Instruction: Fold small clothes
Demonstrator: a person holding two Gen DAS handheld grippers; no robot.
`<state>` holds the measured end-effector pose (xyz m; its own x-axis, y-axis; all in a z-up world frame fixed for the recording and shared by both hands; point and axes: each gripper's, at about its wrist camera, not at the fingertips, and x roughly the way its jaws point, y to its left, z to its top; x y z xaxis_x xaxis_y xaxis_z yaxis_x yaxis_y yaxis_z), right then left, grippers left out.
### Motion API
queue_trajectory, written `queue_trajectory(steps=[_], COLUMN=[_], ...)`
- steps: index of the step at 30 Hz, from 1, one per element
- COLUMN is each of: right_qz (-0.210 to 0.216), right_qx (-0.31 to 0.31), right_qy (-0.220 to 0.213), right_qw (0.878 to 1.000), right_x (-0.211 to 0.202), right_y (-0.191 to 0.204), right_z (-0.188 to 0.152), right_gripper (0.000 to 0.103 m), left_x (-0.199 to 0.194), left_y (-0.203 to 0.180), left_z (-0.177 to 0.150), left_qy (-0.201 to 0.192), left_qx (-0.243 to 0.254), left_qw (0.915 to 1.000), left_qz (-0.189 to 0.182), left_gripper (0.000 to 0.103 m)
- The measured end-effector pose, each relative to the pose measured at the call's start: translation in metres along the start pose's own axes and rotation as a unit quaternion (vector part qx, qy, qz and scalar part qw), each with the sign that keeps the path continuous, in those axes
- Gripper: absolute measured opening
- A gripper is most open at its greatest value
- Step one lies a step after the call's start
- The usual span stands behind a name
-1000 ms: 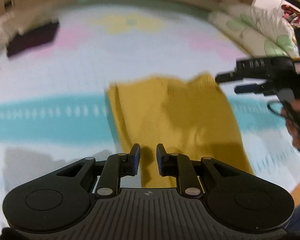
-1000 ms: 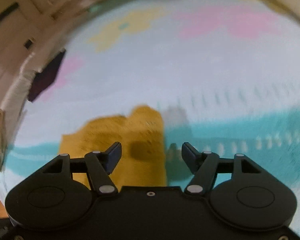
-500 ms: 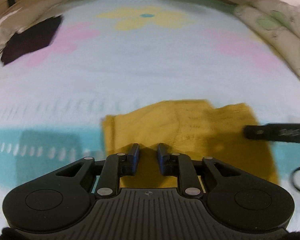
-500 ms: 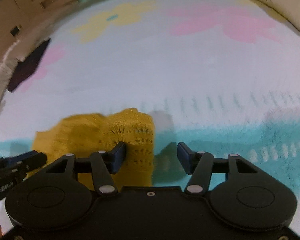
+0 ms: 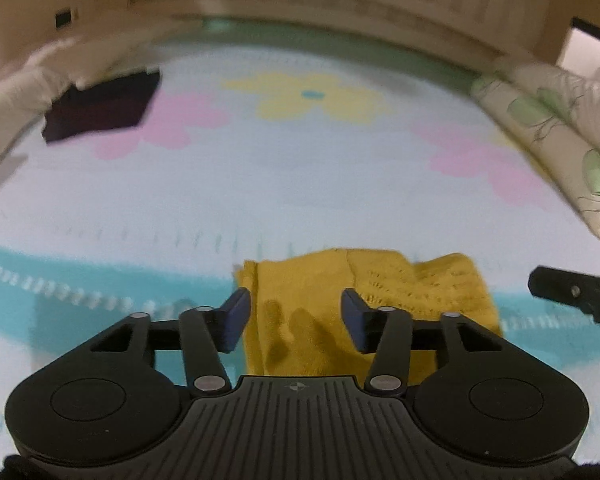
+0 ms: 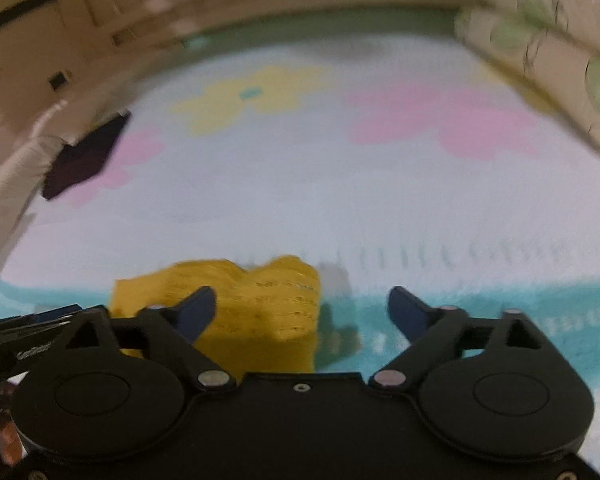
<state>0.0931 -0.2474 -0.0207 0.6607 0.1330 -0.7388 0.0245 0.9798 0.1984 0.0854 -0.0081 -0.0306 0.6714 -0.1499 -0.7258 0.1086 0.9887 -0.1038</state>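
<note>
Bed cover (image 5: 300, 184), pale with pink and yellow flowers and a teal band, fills both views; a floral pillow (image 5: 560, 136) lies at its right edge, a dark folded cloth (image 5: 100, 108) far left near the headboard. The yellow knit (image 5: 340, 300), the garment being folded, lies flat on the teal band close in front of both tools, already doubled into a compact block with a lacy panel on top. Left gripper (image 5: 294, 320) hangs over the knit's left half, jaws opening, nothing pinched, cloth seen below the gap rather than in it. Right gripper (image 6: 302, 312) sits over the knit's right edge, jaws opening to a wide spread, also holding nothing; its left finger (image 6: 196, 312) overlaps the cloth in view, its right finger over bare cover. Judged step: letting go after a fold. To do it well, lift both tools straight off so the pads do not drag the top layer, then check that edges line up before taking the next corners. Views are blurred; contact with the fabric cannot be told.
</note>
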Motion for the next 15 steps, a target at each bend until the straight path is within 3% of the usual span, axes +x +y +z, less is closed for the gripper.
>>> queue_trajectory(steps=[4,7,15], right_qz=[0.001,-0.005,-0.03], right_qx=[-0.003,-0.014,-0.055], right_qy=[-0.021,-0.01,0.018], right_qw=[1.0,1.0,0.998], right_x=[-0.028,-0.038,-0.05], right_y=[0.01,0.022,0.044], right_z=[-0.026,-0.042,-0.082], right_gripper=[0.103,0.103,0.103], left_x=[-0.021,-0.021,-0.027], left_y=[0.001,0.001,-0.014], left_z=[-0.018,-0.026,-0.049], left_qy=[-0.016,-0.001,0.01], left_qx=[0.011,0.02,0.051], left_qw=[0.9996,0.9993,0.9972], left_qz=[0.018,0.03,0.054], left_gripper=[0.078,0.086,0.088])
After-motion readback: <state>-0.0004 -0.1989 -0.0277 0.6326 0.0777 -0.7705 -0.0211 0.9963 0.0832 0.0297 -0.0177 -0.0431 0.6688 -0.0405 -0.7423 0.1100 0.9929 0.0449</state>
